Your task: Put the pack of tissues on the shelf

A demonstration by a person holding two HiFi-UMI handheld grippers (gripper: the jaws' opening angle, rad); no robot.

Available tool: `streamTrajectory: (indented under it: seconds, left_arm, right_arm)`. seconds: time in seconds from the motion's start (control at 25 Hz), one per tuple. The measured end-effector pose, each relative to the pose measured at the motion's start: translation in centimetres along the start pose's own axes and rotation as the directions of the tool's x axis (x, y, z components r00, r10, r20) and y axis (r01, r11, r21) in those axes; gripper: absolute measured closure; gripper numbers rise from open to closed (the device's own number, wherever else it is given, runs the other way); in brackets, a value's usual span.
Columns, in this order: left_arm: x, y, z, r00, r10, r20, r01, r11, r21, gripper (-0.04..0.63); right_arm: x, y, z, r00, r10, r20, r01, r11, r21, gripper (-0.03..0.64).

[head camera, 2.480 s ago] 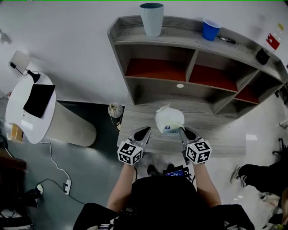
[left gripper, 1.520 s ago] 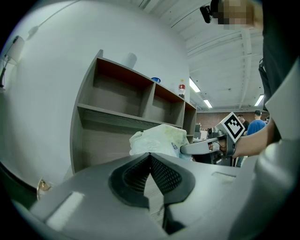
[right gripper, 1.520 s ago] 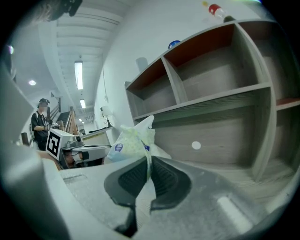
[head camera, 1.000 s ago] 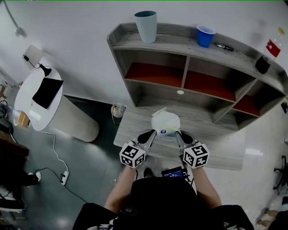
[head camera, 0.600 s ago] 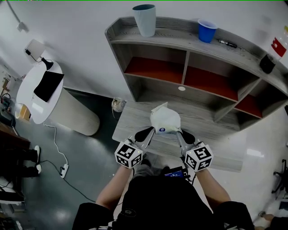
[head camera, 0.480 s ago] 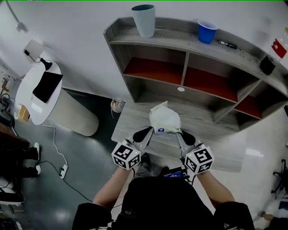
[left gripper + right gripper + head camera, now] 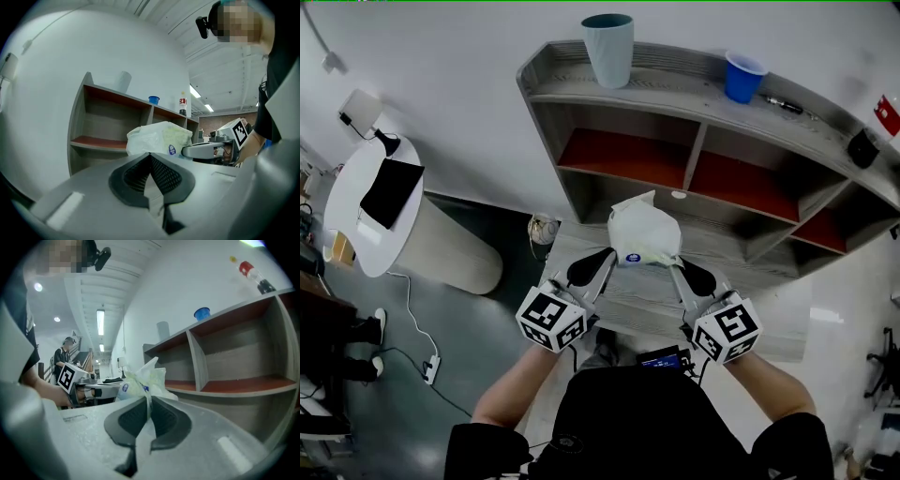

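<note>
Hanging between left gripper [image 7: 610,255] and right gripper [image 7: 675,268], pack of tissues [image 7: 643,232], wrapper pinched.

One pack of tissues [image 7: 643,232], two claws: left claw [image 7: 612,255], right claw [image 7: 673,266]. One shelf [image 7: 675,89]. Two cups: teal cup [image 7: 610,49], blue cup [image 7: 742,75]. One pen [image 7: 785,105], one bottle [image 7: 867,142].

You have a plain white wall [image 7: 441,56] behind the grey wooden shelf unit [image 7: 675,80]. To your left, a round white table [image 7: 356,239] stands on dark grey floor [image 7: 422,412], where a white cable [image 7: 408,314] meets a power strip [image 7: 430,368]. Strip lights [image 7: 100,319] line the ceiling.
</note>
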State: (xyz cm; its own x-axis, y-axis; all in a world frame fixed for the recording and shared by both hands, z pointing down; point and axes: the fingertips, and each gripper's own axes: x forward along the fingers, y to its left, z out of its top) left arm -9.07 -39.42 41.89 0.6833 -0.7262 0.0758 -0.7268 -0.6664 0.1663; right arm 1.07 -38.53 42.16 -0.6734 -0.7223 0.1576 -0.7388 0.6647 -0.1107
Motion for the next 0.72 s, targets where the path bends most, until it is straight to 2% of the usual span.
streamTrajectory:
  seconds: [0.4, 0.72]
  left_arm:
    - [2.4, 5.1, 4.9, 1.000, -0.020, 0.020, 0.017, 0.995, 0.103, 0.594]
    - [4.9, 8.6, 7.7, 0.999, -0.022, 0.044, 0.016, 0.990, 0.137, 0.594]
  right_arm:
    - [5.4, -1.5, 5.2, 0.997, -0.040, 0.065, 0.042, 0.999, -0.031, 0.611]
    - [8.9, -3.2, 8.2, 0.992, -0.077, 0.103, 0.082, 0.996, -0.045, 0.609]
